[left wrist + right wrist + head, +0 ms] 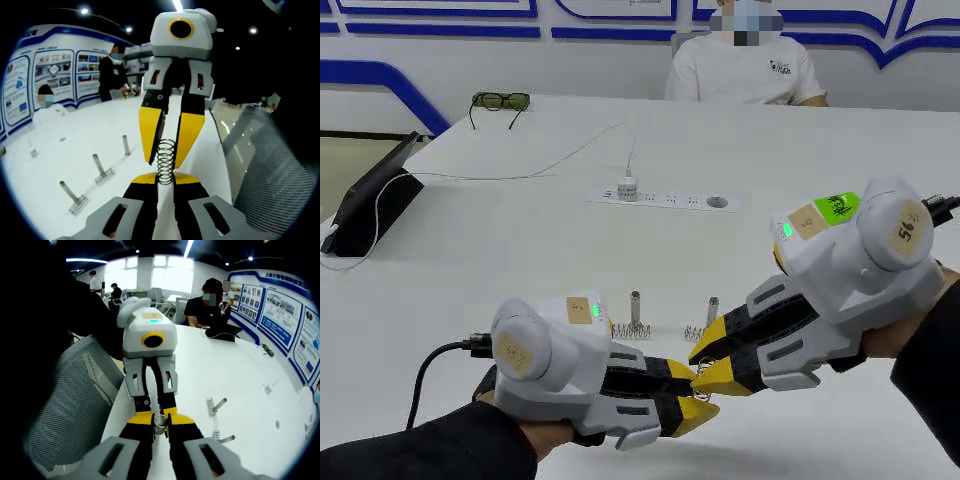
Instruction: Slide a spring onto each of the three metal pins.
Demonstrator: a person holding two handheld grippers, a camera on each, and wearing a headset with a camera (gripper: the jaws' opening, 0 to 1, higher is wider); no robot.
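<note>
First, the head view: the left gripper and right gripper meet tip to tip above the white table, with a spring between them. Two pins stand upright just beyond, each with a seated spring at its foot.

Left gripper view: its own jaws are nearly closed and pinch the lower end of the spring. The coil's long axis runs straight out along them into the right gripper's narrow gap — whether those jaws press it, I cannot tell. Three pins stand here; the farthest pin is bare.

Right gripper view: the spring sits between both sets of yellow tips.
</note>
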